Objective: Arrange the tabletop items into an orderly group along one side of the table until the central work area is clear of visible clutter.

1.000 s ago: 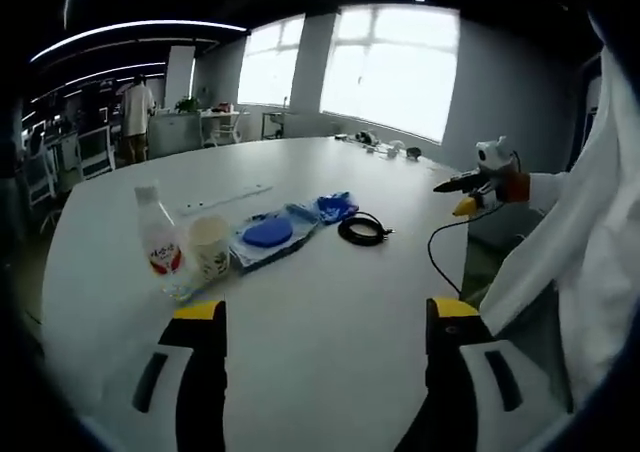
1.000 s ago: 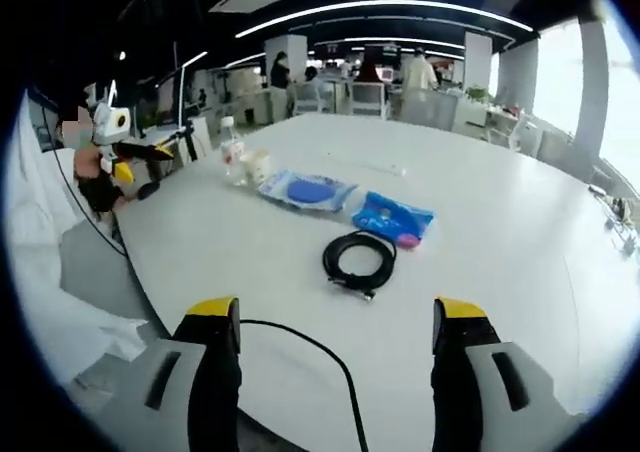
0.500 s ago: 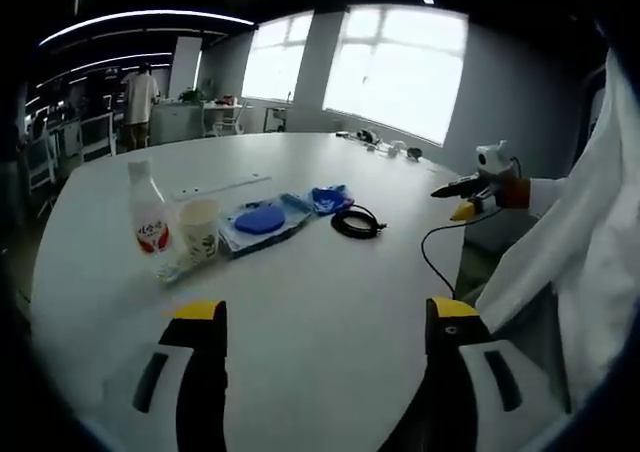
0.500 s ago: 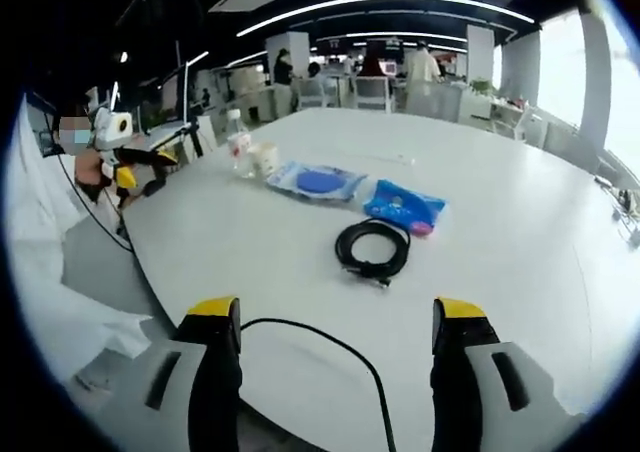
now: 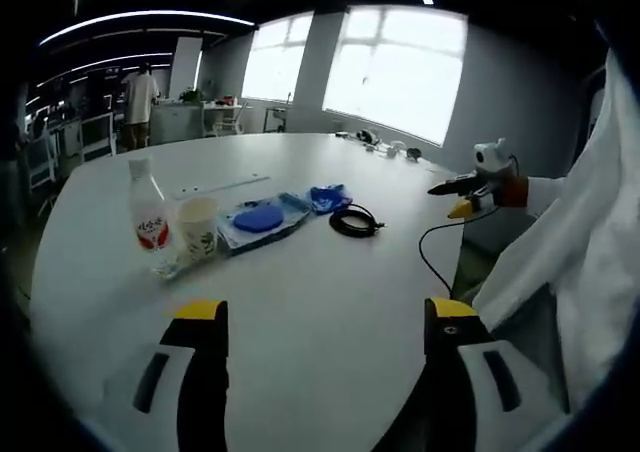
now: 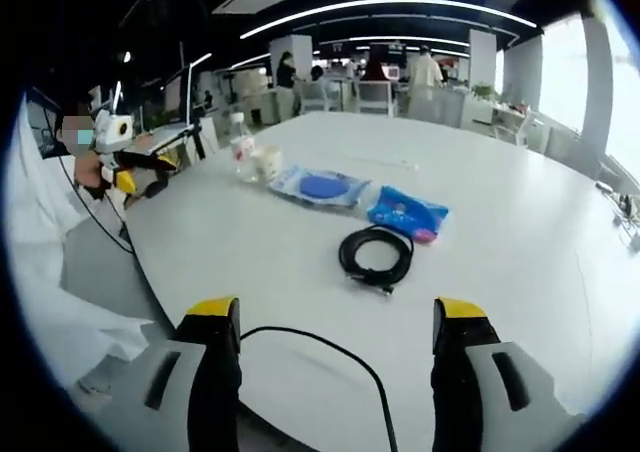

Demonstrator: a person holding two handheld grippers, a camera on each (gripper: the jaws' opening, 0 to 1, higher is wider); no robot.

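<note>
- The left gripper (image 5: 320, 372) is seen low over the near part of the white table (image 5: 330, 302), its yellow-tipped jaws spread wide with nothing between them.
- The right gripper (image 6: 335, 372) is likewise held wide apart and empty at the table's edge; a thin black wire (image 6: 330, 357) is seen curving across the table between its jaws.
- Beyond the right gripper, the coiled black cable (image 6: 376, 256) is found as the nearest item, a loose ring lying flat on the table, well apart from the jaws.
- Just past the coiled black cable, a crumpled blue bag (image 6: 408, 214) is laid, with a pink patch at its near edge; what that patch is cannot be made out.
- Beside the blue bag, away from the cable, a clear pouch (image 6: 318, 187) with a round blue object inside is laid flat.
- Farther along the same row, a paper cup (image 6: 266, 163) and a clear bottle (image 6: 241, 149) with a red-and-white label are stood upright, close together; whether they touch cannot be told.
- From the left gripper, the row is seen reversed: the bottle and cup are nearest, the cable farthest, all well ahead of the jaws.
- The label print is too small to read.
- A white sleeve (image 5: 590, 262) is cut off at the edge of the left gripper view.
</note>
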